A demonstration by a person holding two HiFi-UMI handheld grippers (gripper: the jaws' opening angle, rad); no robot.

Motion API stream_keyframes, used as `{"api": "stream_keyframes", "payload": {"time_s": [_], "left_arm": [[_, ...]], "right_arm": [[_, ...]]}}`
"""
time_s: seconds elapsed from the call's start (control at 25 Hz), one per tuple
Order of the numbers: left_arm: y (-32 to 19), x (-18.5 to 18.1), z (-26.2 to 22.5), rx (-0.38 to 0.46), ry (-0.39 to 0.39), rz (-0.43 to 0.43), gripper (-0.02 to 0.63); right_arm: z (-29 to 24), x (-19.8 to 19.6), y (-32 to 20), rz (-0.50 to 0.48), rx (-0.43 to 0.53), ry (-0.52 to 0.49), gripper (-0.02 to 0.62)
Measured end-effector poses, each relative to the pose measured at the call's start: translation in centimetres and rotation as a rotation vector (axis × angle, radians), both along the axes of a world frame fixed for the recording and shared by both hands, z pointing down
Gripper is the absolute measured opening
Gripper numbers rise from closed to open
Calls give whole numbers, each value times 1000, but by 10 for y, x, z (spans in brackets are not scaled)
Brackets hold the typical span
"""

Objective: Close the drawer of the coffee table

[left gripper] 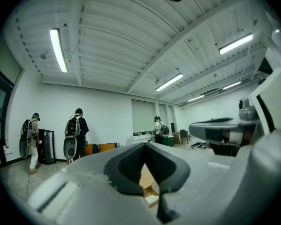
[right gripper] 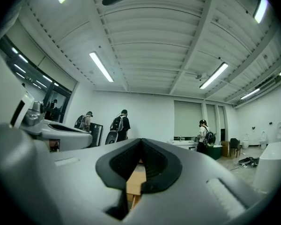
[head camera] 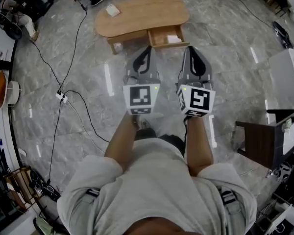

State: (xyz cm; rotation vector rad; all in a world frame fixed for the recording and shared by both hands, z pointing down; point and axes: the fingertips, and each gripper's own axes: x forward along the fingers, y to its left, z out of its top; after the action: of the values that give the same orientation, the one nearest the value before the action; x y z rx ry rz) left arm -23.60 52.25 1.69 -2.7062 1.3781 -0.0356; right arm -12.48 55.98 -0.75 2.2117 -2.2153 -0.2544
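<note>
Hovering well short of the desk [head camera: 147, 13], left gripper [head camera: 148, 49] and right gripper [head camera: 190, 49] show jaws closed and empty, the drawer [head camera: 166, 44] stands open ahead, and an off-centre push could skew and jam it.

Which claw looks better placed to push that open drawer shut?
Left, narrowly. The left claw and right claw, both shut, hover short of the drawer, one near each front corner, but the left's own view looks into it.
</note>
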Motion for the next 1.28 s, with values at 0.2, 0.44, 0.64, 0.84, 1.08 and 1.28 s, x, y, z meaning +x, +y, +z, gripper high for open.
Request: {"api": "stream_keyframes", "payload": {"time_s": [0.2,0.44,0.64,0.84,1.08,1.28], "left_arm": [[-37,-22,6,-16,9,-6,20],[-76,1,17,-28,17,10,20],[-133,32,25,-44,12,0,20],[-205,77,43,-96,-24,-7,20],[-285,139,67,-187,-34,4,20],[-322,166,94,-260,-45,-34,20]], "right_arm": [[0,-14,-33,11,-16,33,6],[11,25,-68,59,-36,36,6],[16,72,-121,72,-36,23,6],[31,124,-196,69,-63,-22,6],[51,181,-285,40,-116,-57,7],[70,216,-331,10,-154,-77,6]]}}
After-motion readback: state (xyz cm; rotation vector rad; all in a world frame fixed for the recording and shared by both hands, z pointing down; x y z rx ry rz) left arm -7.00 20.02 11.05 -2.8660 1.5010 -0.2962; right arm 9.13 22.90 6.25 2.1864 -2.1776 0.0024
